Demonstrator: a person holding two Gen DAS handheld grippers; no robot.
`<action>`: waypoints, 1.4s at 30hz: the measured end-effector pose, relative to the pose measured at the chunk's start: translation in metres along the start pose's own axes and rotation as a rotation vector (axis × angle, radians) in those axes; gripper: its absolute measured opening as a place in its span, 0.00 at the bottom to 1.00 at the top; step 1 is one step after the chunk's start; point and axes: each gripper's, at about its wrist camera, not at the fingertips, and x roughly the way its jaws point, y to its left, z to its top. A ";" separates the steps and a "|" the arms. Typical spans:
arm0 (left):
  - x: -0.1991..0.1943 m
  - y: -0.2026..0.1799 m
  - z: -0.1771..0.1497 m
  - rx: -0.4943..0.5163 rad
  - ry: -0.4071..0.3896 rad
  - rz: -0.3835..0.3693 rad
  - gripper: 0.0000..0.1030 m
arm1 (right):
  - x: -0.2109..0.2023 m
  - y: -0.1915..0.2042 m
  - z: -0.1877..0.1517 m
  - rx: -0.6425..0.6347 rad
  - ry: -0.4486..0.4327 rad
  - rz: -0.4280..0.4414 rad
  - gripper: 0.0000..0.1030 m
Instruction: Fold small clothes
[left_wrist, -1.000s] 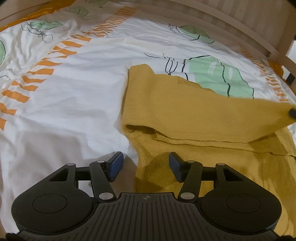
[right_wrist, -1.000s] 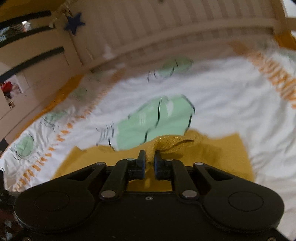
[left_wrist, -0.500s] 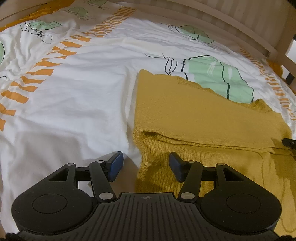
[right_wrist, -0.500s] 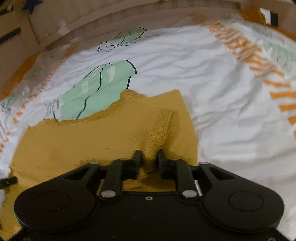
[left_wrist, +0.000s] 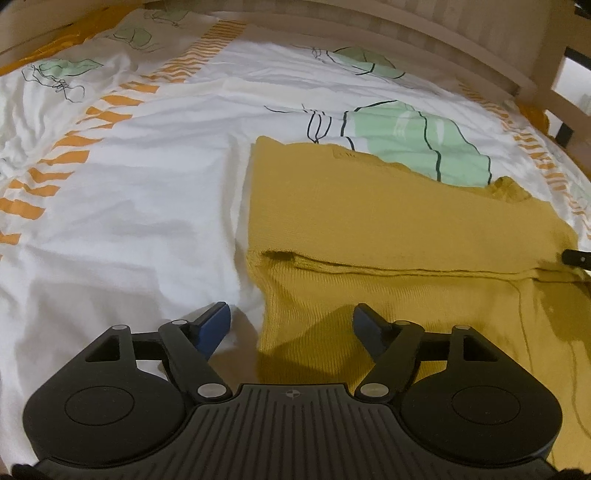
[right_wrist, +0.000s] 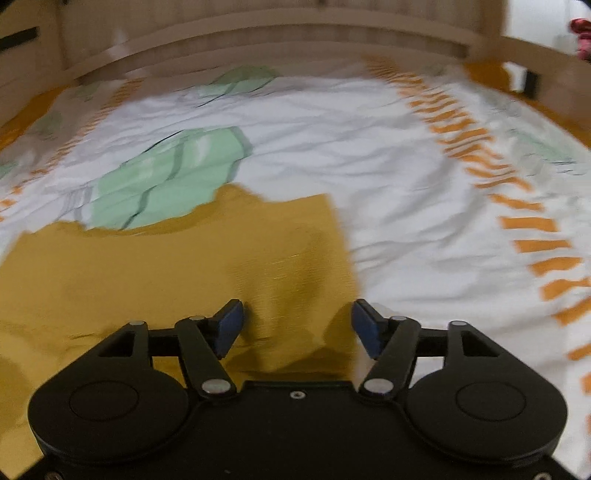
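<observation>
both grippers, left (left_wrist: 291, 326) and right (right_wrist: 297, 326), were opening wide, empty, over the folded yellow garment (left_wrist: 388, 221) on the bed (left_wrist: 147, 184).

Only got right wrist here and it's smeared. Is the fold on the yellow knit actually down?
Observer: Yes. The left wrist view shows the yellow knit garment folded over itself, with a layered fold edge running across it, flat on the bedsheet.
Operator: Left gripper on the cloth?
Observer: No. The left gripper has its jaws opening over the garment's near left edge, and neither pad presses on it.
Operator: Mine looks open too, confirm?
Observer: The right gripper has its jaws opening; cloth lies beneath them, unpinched. In the left view its tip shows at the fold's right end.
</observation>
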 end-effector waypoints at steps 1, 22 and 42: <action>0.000 0.001 0.000 -0.002 0.000 -0.003 0.71 | 0.000 -0.006 0.001 0.023 -0.002 -0.008 0.74; 0.002 -0.003 0.001 0.008 0.006 0.005 0.74 | 0.082 -0.082 0.049 0.370 0.049 0.379 0.48; 0.002 -0.005 0.001 0.011 0.008 0.006 0.76 | 0.011 -0.049 0.039 0.027 -0.147 0.069 0.49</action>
